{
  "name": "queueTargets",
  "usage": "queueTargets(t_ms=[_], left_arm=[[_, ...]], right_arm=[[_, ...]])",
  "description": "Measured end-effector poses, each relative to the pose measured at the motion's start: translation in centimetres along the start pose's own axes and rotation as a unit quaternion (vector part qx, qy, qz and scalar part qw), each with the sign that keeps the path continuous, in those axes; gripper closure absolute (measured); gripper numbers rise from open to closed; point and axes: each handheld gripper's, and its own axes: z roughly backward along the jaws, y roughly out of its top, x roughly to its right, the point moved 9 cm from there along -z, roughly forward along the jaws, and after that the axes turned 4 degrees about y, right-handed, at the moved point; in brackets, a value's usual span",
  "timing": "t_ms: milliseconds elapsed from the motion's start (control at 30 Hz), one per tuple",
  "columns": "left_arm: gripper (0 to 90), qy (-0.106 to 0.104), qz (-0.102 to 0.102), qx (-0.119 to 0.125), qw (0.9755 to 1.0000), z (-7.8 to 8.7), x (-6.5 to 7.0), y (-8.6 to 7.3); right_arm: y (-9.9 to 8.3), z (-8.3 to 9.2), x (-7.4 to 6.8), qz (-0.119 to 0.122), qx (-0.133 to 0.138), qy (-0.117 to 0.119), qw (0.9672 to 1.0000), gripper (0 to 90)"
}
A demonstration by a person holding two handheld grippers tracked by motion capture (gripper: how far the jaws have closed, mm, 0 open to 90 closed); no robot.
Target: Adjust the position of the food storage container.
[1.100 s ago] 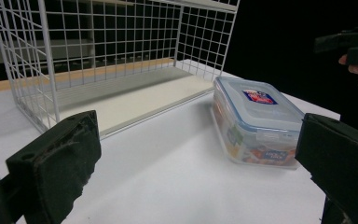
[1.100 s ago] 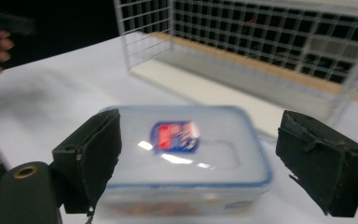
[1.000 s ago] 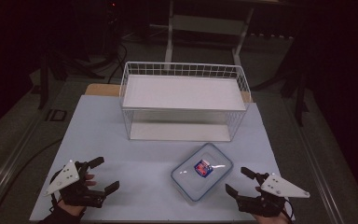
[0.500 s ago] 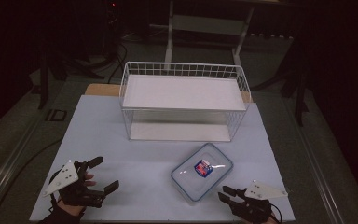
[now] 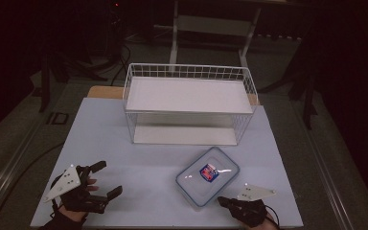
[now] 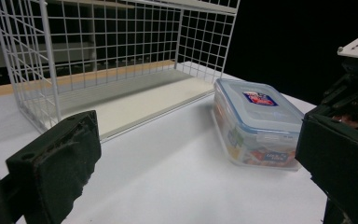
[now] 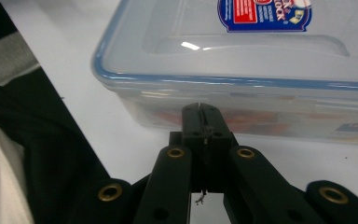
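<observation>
A clear plastic box [image 5: 208,176] with a blue-rimmed lid and a red and blue sticker lies on the white table [image 5: 100,139], to the right of the middle. My right gripper [image 5: 223,201] sits low at the table's front edge, its tips just short of the box's near side. In the right gripper view my right gripper [image 7: 204,114] has just been closing: its jaws meet with nothing between them, close to the wall of the box [image 7: 242,60]. My left gripper [image 5: 108,178] rests at the front left, open and empty. In the left gripper view the box [image 6: 256,121] lies well beyond its pads [image 6: 56,163].
A white wire basket [image 5: 187,72] with a flat white bottom stands at the back middle of the table, and in the left gripper view the basket [image 6: 51,70] rises at the upper left. Dark floor with cables and a metal frame surrounds the table.
My right gripper's jaws have come together from wide open, and the gripper has sunk to the table near the box's front corner. The left gripper and the box have not moved.
</observation>
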Motion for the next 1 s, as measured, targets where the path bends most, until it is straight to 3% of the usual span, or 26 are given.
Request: queueTargets(t_ms=[267,1000], left_arm=[[0.3,-0.002,0.002,-0.001,1.0,0.0,0.1,0.0],[0.3,-0.004,0.0,0.001,1.0,0.0,0.2,0.0]], right_arm=[[0.5,-0.6,-0.2,0.004,0.005,0.001,1.0,90.0],[3.8,-4.8,-1.3,0.054,-0.004,0.02,0.9983,90.0]])
